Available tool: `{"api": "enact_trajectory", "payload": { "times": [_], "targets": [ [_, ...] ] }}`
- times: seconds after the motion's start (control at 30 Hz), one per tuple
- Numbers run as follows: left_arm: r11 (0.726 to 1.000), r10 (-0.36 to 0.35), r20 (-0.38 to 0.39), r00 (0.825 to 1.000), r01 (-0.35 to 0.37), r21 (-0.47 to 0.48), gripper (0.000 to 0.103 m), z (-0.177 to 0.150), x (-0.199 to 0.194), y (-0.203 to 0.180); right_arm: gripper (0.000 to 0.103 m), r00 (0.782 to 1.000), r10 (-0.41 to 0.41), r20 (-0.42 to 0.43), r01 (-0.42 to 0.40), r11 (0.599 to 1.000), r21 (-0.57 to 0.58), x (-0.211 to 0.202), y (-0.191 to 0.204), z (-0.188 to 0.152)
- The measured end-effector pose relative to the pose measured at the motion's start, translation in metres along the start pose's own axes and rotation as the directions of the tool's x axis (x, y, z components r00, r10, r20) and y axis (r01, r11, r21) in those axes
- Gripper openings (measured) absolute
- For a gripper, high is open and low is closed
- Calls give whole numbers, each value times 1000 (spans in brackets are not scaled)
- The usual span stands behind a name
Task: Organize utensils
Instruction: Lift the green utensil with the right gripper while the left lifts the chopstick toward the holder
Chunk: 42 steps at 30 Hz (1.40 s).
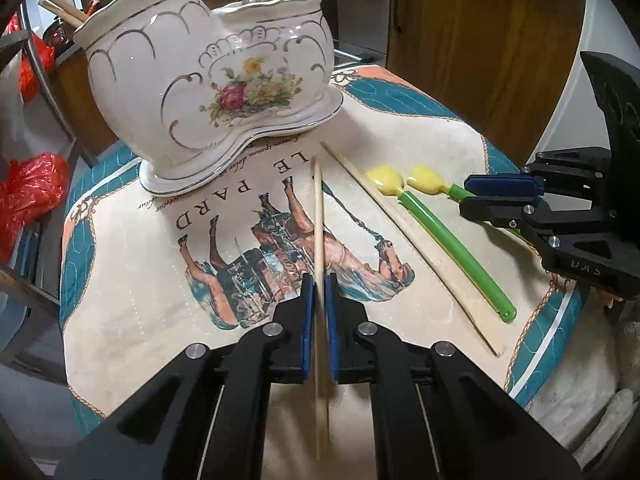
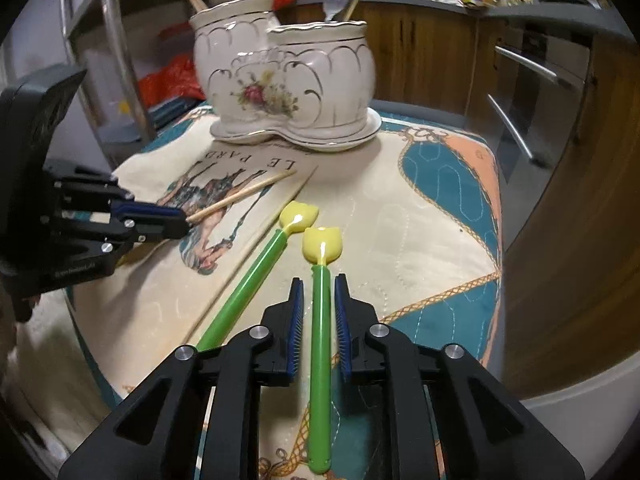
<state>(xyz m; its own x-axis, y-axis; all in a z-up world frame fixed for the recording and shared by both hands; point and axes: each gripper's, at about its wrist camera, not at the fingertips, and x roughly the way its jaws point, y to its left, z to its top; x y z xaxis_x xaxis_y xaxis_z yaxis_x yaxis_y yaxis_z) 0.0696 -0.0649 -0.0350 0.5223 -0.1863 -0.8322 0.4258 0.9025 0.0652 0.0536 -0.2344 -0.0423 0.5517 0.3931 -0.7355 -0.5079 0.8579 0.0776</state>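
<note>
Wooden, thin and pale, one chopstick (image 1: 319,216) sat clamped in my left claw (image 1: 319,280) above the printed bench cloth (image 1: 132,300); my right claw (image 2: 319,280) straddled a green-handled, yellow-tipped plastic utensil (image 2: 320,320), pads narrowly apart

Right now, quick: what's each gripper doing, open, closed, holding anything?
Left gripper: shut on a wooden chopstick, lifted off the cloth.
Right gripper: around a green tulip-tipped stick; small gaps show beside the pads, so a grip cannot be told.
</note>
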Motion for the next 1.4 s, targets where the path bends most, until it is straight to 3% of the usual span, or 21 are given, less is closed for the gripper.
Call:
{"api": "enact_trajectory", "payload": {
  "times": [0.27, 0.43, 0.57, 0.67, 0.73, 0.93, 1.17, 1.27, 1.4],
  "targets": [
    [1000, -26, 36, 999, 27, -14, 15, 8, 13, 4, 15, 1000, 17, 2, -17, 1000, 1, 3, -4, 2],
    [999, -39, 68, 997, 39, 5, 5, 4, 10, 10, 11, 999, 2, 36, -1, 1000, -9, -1, 0, 5],
    [998, -62, 153, 986, 62, 10, 5, -3, 1, 19, 11, 995, 3, 101, -4, 1000, 12, -12, -3, 10],
    [997, -77, 262, 962, 69, 40, 5, -8, -18, 26, 11, 980, 16, 199, -25, 999, 47, -27, -8, 16],
    [997, -68, 346, 936, 54, 51, 5, -9, -36, 35, 11, 968, 13, 251, -27, 998, 55, -36, -8, 19],
    [998, -48, 580, 813, 58, 1, 5, 0, -81, 67, 10, 908, -6, 419, -18, 998, 53, -60, -1, 41],
    [990, -56, 727, 684, 135, -50, 5, 33, -108, 97, 10, 826, 1, 564, -56, 995, 81, -75, -7, 82],
    [977, -79, 763, 642, 201, -67, 5, 48, -112, 109, 10, 800, 11, 600, -83, 992, 93, -76, -11, 100],
    [963, -82, 793, 603, 252, -91, 5, 69, -109, 117, 10, 784, 13, 621, -102, 989, 108, -72, -15, 120]
  ]
}}
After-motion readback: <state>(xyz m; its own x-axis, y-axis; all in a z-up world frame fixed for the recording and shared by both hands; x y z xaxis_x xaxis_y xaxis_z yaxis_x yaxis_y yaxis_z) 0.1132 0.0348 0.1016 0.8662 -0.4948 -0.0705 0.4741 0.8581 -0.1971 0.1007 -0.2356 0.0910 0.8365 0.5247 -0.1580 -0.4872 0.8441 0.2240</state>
